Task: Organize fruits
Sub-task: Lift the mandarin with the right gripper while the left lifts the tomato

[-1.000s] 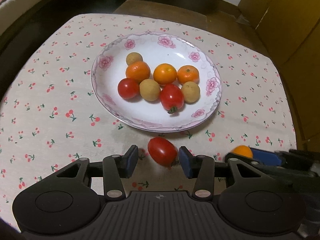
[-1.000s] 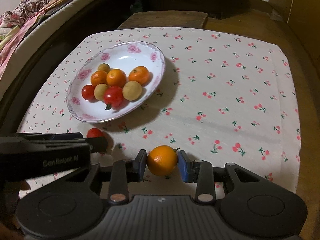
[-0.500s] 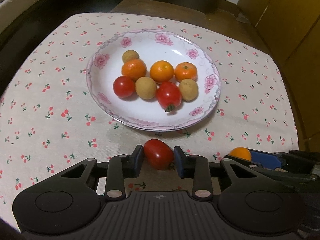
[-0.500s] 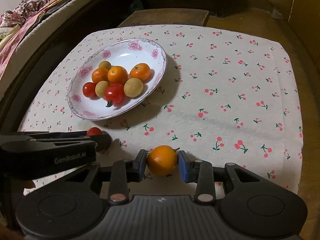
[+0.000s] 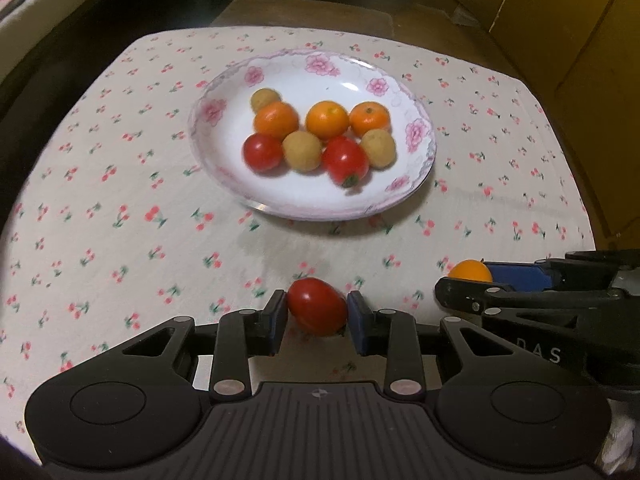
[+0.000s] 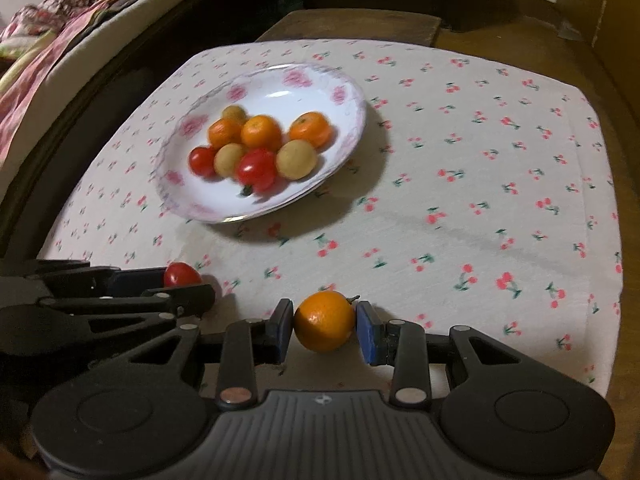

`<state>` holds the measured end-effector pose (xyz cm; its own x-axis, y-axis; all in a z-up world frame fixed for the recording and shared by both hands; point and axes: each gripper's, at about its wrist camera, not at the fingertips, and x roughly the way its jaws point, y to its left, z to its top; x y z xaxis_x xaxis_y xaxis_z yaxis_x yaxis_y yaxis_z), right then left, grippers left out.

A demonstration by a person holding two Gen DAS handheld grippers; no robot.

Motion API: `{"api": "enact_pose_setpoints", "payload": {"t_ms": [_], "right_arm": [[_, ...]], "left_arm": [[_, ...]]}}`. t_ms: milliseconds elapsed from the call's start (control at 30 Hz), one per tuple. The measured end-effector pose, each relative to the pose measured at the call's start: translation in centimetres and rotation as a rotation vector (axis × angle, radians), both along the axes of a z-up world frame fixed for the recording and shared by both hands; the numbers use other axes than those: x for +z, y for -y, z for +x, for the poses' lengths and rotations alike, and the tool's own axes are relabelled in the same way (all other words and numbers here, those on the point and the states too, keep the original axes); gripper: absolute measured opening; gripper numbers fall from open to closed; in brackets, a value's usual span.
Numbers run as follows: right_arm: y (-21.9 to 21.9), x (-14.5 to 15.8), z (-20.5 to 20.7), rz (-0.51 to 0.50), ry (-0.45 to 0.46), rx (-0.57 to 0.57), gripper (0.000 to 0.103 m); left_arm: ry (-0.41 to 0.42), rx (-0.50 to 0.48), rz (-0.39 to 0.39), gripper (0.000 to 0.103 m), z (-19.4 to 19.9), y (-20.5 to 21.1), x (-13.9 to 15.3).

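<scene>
Tongs grip fruit near the surface's front edge: left tongs (image 5: 317,312) a glossy red oval tomato (image 5: 317,306), right tongs (image 6: 324,326) a small round orange (image 6: 325,321); a floral white plate (image 5: 280,196) of fruit sits beyond.

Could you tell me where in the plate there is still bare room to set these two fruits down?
The plate has bare white along its near rim, in front of the two tomatoes, and along its far side behind the oranges. The middle is crowded with touching fruit. The tablecloth right of the plate is bare.
</scene>
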<state>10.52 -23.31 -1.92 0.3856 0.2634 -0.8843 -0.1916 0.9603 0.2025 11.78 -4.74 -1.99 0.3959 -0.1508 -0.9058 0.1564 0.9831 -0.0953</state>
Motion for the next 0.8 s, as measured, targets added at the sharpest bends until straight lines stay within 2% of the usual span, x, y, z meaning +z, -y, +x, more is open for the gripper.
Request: {"api": "enact_pose_setpoints", "payload": {"t_ms": [433, 567, 800], "right_arm": [[-1.8, -0.4, -1.6, -0.022, -0.014, 0.044, 0.035], [-1.7, -0.5, -1.1, -0.011, -0.016, 0.038, 0.035], [-1.5, -0.5, -0.8, 0.005, -0.019, 0.023, 0.035]], "left_arm": [[-0.007, 0.033, -0.023, 0.043, -0.6, -1.6, 0.1], [-0.015, 0.041, -0.028, 0.049, -0.3, -1.3, -0.3], [-0.018, 0.057, -0.035, 0.053, 0.1, -1.2, -0.7]]}}
